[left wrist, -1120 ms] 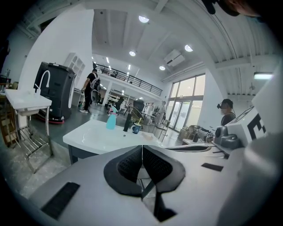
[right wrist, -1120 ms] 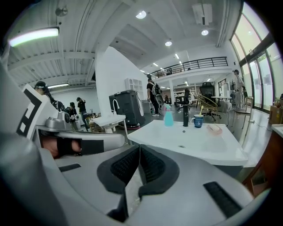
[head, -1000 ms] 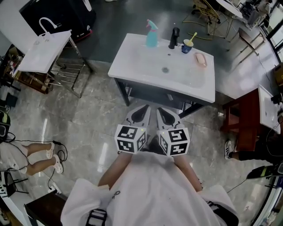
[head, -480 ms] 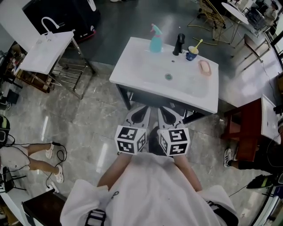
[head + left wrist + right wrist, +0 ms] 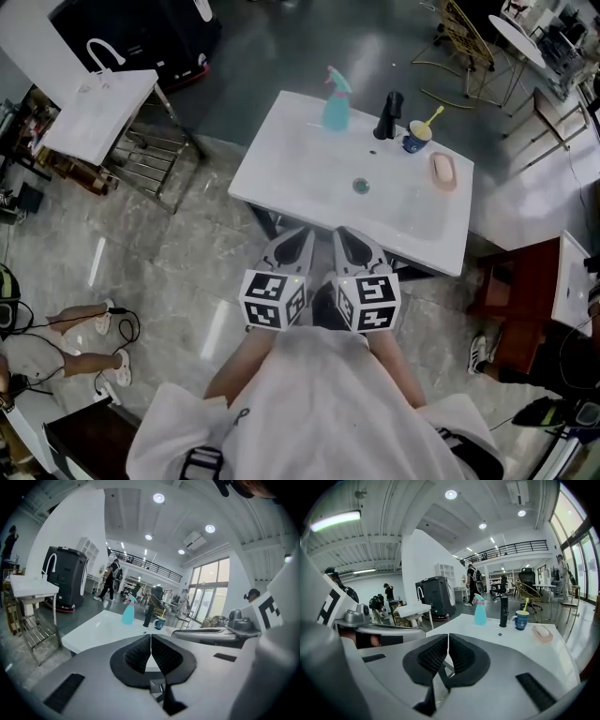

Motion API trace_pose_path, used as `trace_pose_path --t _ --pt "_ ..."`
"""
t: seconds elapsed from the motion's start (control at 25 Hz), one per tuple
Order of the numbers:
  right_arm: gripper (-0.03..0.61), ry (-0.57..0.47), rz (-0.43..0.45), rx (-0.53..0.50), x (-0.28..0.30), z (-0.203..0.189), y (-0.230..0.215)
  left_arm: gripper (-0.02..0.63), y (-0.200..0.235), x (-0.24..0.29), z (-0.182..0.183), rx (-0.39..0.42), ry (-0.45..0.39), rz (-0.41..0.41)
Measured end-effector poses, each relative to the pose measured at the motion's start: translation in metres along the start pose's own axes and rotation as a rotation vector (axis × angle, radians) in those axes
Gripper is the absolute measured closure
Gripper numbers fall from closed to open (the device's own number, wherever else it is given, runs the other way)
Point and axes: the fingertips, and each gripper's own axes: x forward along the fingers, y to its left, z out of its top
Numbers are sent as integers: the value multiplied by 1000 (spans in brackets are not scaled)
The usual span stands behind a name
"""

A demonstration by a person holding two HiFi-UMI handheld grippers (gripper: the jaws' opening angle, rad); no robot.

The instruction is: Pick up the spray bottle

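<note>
Obscured: I cannot see the hands, which are covered by the marker cubes, and the frame under the white basin point(image 5: 309, 164) is mostly hidden behind the gripper bodies. Tools, left to right: left gripper point(image 5: 304, 232), jaws pressed together on nothing; right gripper point(image 5: 339, 232), likewise closed and empty; both are side by side short of the basin. Spray bottle point(image 5: 337, 105): teal, upright at the basin's far left corner, left of the black faucet point(image 5: 387, 114) and blue cup point(image 5: 417, 141), well apart from both grippers.

White washbasin point(image 5: 300, 159) with black faucet point(image 5: 387, 114), blue cup point(image 5: 418, 139) and pink soap dish point(image 5: 442, 170), on grey marbled floor point(image 5: 169, 272)
</note>
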Motion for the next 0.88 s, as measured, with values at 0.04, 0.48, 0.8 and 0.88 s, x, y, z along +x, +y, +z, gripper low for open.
trace_pose_path --t 0.04,0.48,0.8,0.88 --pt "551 6 7 -10 6 2 -4 588 2 7 2 -3 2 5" --pt "551 -45 105 9 54 35 -57 588 7 79 29 -20 6 49" --pt "551 -29 144 -3 83 44 -95 588 9 125 43 -30 -1 91" --pt "551 -29 155 -8 87 46 -102 588 8 134 45 -32 -6 98"
